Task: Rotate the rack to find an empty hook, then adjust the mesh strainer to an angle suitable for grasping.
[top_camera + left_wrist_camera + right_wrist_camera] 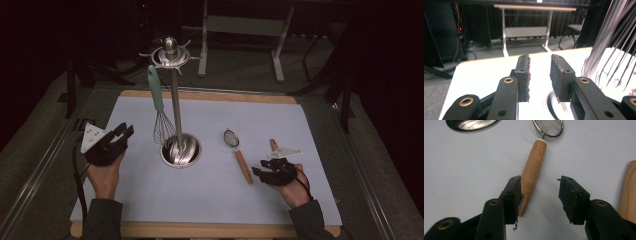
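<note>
A: How do the jaws stand?

B: Right gripper [539, 197] gapes over the strainer [237, 154], one jaw beside its wooden handle, pads not pressing. Left gripper [540, 75] is parted, nothing between.

A: Room to move?

B: Bare mat [200, 195] around both hands; the stand [179, 150] sits mid-table, whisk [161, 107] hanging on it.

A: The strainer?

B: Flat on the mat, mesh end away.

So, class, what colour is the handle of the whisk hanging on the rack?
Pale teal: the whisk handle shows best in the high view.
</note>
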A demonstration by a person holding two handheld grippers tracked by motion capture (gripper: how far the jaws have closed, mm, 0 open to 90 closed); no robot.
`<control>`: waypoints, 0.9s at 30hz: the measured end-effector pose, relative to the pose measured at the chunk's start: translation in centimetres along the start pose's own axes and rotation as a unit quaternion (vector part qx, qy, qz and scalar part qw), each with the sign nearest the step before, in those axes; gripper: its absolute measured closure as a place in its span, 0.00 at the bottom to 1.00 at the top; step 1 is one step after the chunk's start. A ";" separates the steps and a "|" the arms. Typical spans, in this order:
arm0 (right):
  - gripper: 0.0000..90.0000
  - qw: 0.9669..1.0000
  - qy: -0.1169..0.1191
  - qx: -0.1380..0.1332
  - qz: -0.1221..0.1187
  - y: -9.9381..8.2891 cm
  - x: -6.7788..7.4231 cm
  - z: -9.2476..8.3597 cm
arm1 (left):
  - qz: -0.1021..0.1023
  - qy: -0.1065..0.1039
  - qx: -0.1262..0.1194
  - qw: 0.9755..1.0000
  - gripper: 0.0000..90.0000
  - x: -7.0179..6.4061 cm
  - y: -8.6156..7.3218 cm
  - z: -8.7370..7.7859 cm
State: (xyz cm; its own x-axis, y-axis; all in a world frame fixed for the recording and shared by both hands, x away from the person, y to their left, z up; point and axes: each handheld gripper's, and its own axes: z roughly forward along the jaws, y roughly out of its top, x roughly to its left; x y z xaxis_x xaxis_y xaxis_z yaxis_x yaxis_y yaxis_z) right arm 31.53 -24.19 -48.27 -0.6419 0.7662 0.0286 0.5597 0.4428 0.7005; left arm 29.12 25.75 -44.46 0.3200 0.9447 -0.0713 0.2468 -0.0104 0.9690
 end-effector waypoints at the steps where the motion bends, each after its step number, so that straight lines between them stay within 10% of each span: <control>1: 0.61 1.000 -0.002 0.002 -0.004 0.0 0.1 0.1 | 0.000 0.000 0.000 1.000 0.76 0.0 0.0 0.0; 7: 0.72 0.999 -0.017 0.013 -0.024 -0.1 0.4 0.9 | -0.006 -0.006 0.018 1.000 0.73 -0.4 -4.3 -0.1; 12: 1.00 0.998 -0.043 0.021 -0.030 -0.6 0.2 1.6 | -0.010 -0.008 0.029 0.999 0.70 -0.9 -7.3 0.0; 27: 1.00 0.996 -0.061 0.050 -0.034 -1.7 0.1 3.3 | -0.001 0.006 0.086 0.996 0.66 -0.3 -9.3 1.3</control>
State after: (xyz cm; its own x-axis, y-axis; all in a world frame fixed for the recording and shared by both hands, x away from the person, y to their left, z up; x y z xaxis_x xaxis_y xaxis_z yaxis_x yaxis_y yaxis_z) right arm 32.25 -23.29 -51.78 -0.6148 0.7812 -0.1083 0.5703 0.5353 0.6231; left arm 27.95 25.11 -53.74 0.3082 0.9488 -0.0687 0.4012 -0.0641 0.9137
